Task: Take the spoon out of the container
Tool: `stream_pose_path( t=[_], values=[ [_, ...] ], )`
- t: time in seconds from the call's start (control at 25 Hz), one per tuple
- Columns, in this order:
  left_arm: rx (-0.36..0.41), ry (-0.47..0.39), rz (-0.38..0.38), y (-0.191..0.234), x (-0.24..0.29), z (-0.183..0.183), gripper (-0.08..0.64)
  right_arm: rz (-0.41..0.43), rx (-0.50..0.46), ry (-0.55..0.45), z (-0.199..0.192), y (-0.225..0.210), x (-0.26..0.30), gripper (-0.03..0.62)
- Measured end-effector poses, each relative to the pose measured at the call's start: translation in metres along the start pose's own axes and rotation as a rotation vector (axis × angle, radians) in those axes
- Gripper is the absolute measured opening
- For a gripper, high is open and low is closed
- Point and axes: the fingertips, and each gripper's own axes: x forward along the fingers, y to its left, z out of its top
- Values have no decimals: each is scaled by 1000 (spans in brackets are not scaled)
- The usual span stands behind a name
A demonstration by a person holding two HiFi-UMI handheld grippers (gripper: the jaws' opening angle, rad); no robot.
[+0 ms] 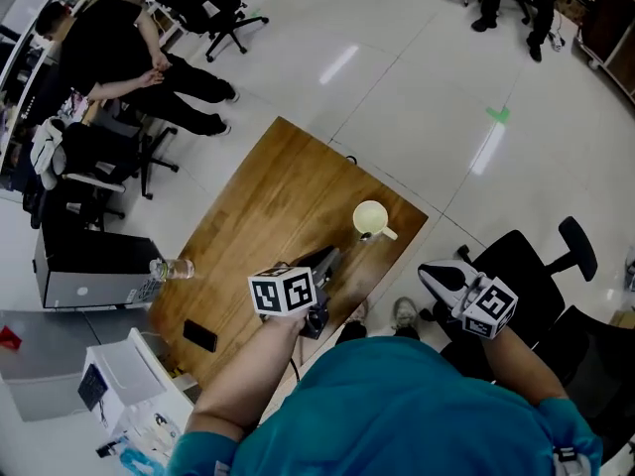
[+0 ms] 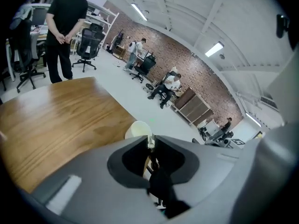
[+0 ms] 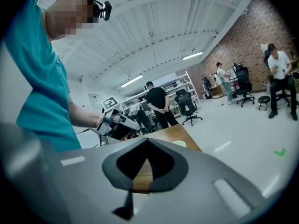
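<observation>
A cream cup (image 1: pixel 371 218) with a side handle stands near the right edge of the wooden table (image 1: pixel 268 206). My left gripper (image 1: pixel 332 256) hovers above the table short of the cup, which shows just beyond its tips (image 2: pixel 139 129). Its jaws are nearly together, and a thin pale piece that looks like the spoon (image 2: pixel 150 141) is pinched between the tips; the rest of the spoon is hidden. My right gripper (image 1: pixel 440 276) hangs off the table's right side over the floor. Its jaws (image 3: pixel 148 141) are shut with nothing in them, and the cup (image 3: pixel 179 143) lies beyond.
A clear water bottle (image 1: pixel 174 268) lies at the table's left edge, with a black phone (image 1: pixel 199 335) nearer me. A black office chair (image 1: pixel 541 266) stands under my right arm. A seated person (image 1: pixel 129 58) and more chairs are at the far left.
</observation>
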Motion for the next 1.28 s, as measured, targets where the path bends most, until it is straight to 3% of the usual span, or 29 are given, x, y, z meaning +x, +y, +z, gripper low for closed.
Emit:
stream_pose_path(
  t=[0.2,0.4,0.56,0.76,0.92,1.28],
  values=[
    [-12,-180,-19,-34,-61,-47,48,107,9,9,-24,26,-21,2],
    [26,-392,-29,-43,-158,-131,48,261,-59,2,-60,124,-22,2],
    [22,-511,-45,-36,-243,-210,48,321,-113,28,-91,211,-20,2],
    [38,-603,-28,-22,-363,-287,48,405,-140,61,-121,339,0,2],
    [14,-664,8,-28,-431,-345,48,474,-146,95,-137,407,6,2],
    [-53,-790,103,-127,-470,-464,48,624,-164,94,-149,485,-97,2]
  ],
)
